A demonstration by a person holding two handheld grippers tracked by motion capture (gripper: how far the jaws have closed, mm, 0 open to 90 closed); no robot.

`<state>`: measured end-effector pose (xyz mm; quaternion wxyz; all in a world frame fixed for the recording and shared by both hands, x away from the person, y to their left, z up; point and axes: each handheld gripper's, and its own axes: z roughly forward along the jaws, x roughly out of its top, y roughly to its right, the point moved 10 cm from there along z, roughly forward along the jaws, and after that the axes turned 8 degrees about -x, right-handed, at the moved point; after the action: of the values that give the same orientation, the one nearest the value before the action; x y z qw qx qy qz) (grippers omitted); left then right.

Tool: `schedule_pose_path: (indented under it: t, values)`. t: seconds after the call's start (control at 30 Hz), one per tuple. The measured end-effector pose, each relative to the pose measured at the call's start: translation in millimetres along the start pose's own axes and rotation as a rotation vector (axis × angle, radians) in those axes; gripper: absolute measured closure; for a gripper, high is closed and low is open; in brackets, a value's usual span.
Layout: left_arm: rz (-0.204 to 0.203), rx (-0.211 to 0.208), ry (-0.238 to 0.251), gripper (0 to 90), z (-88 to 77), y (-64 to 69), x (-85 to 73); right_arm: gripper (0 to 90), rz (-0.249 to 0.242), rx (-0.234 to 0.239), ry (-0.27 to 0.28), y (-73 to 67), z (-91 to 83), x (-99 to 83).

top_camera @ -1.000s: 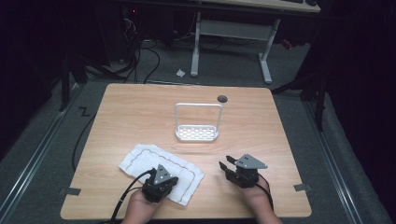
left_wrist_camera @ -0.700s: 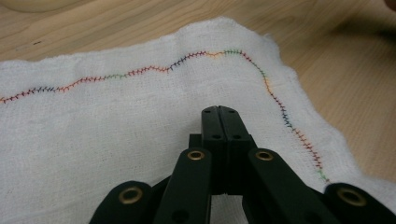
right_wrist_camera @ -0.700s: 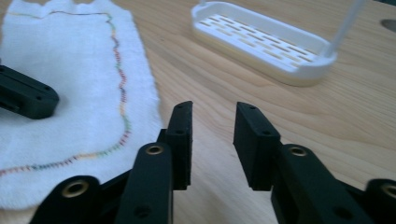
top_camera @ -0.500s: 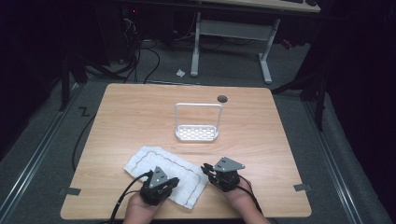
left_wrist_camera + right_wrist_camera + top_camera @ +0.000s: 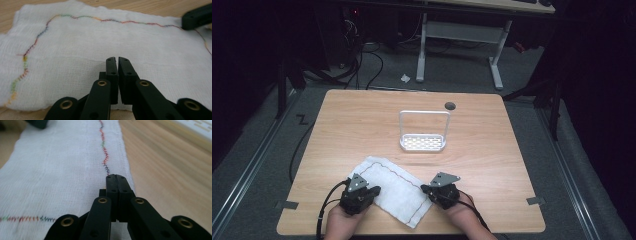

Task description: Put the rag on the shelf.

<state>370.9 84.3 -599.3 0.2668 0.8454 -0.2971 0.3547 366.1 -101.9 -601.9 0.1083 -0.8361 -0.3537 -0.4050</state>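
High view: a white rectangular gauze cloth with a multicoloured stitched border (image 5: 391, 187) lies flat on the pale wooden surface (image 5: 362, 125), at about six o'clock from the white wire-handled perforated rack (image 5: 423, 134); the left gripper (image 5: 371, 191) sits on the cloth's nine o'clock edge and the right gripper (image 5: 426, 189) on its three o'clock edge; the step in hand looks like taking hold of two opposite edges, and the next move likely calls for lifting both together, evenly, so neither edge slips. A second ago the right gripper stood clear of the cloth at three o'clock; it has since come in to the edge; the left has shifted along its own side.

Left gripper view: the fingers (image 5: 111, 72) are almost pressed together, a thin slit between them, low on the cloth; whether fabric is caught I cannot tell.

Right gripper view: the fingers (image 5: 112, 190) have just been closing and now meet at the stitched hem; a pinch of cloth cannot be confirmed.
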Motion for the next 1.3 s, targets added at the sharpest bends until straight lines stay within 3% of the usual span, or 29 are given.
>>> schedule_pose_path:
  t: [0.17,0.3,0.43,0.47,0.5,0.53,0.57,0.6,0.63,0.67,0.7,0.8,0.97,1.07,1.1,1.13,1.23,1.3]
  values:
    - [-0.024,-0.020,0.018,81.9,12.5,-3.1,13.4,90.0,-0.018,0.033,0.005,-21.2,-21.1,-14.0]
    - [-0.053,-0.034,0.057,74.5,-1.0,-3.0,16.2,89.8,-0.030,-0.003,0.059,-15.4,-23.0,5.4]
    - [-0.049,-0.054,0.026,69.7,-5.1,4.7,6.0,89.7,-0.029,-0.027,0.073,-0.3,-1.7,35.7]
    - [-0.049,-0.054,0.026,68.3,-5.1,4.7,6.0,89.7,-0.029,-0.027,0.073,-0.3,-1.7,35.7]
    - [-0.036,-0.062,0.023,67.9,-3.6,9.8,5.3,89.7,-0.038,-0.039,0.060,5.0,14.9,49.6]
    - [-0.036,-0.062,0.023,67.4,-3.6,9.8,5.3,89.7,-0.038,-0.039,0.060,5.0,14.9,49.6]
    - [-0.027,-0.060,0.019,67.3,-1.9,11.5,5.2,89.7,-0.039,-0.037,0.048,6.9,31.9,61.8]
    - [-0.017,-0.056,0.011,67.3,0.2,12.6,4.4,89.7,-0.039,-0.037,0.048,6.9,31.9,61.8]
    - [-0.004,-0.052,-0.008,67.3,3.8,13.6,1.6,89.7,-0.035,-0.024,0.020,6.0,47.7,69.1]
    - [-0.004,-0.052,-0.008,67.3,3.8,13.6,1.6,89.7,-0.035,-0.024,0.020,6.0,47.7,69.1]
    - [-0.004,-0.053,-0.008,67.4,4.8,14.3,1.2,89.7,-0.040,-0.019,-0.007,6.1,61.1,71.7]
    - [-0.001,-0.056,-0.010,68.0,5.6,13.5,1.1,89.8,-0.053,-0.012,-0.051,4.2,72.5,64.6]
    - [0.002,-0.065,-0.010,68.8,9.6,13.8,3.3,89.9,-0.045,-0.013,-0.039,4.3,62.2,54.8]
    - [0.014,-0.087,-0.016,69.1,19.4,21.6,8.7,89.8,-0.040,-0.022,-0.031,6.0,40.6,35.3]
    - [0.014,-0.087,-0.016,69.3,19.4,21.6,8.7,89.8,-0.040,-0.022,-0.031,6.0,40.6,35.3]
    - [0.021,-0.095,-0.018,69.5,23.1,24.9,10.7,89.8,-0.039,-0.030,-0.028,8.6,28.3,24.1]
    - [0.052,-0.121,-0.028,69.6,35.1,38.1,16.2,89.8,-0.033,-0.041,-0.026,12.8,16.3,12.7]
    - [0.077,-0.162,-0.038,70.7,46.9,52.7,20.8,89.7,-0.011,-0.057,-0.025,20.6,-0.4,-3.0]
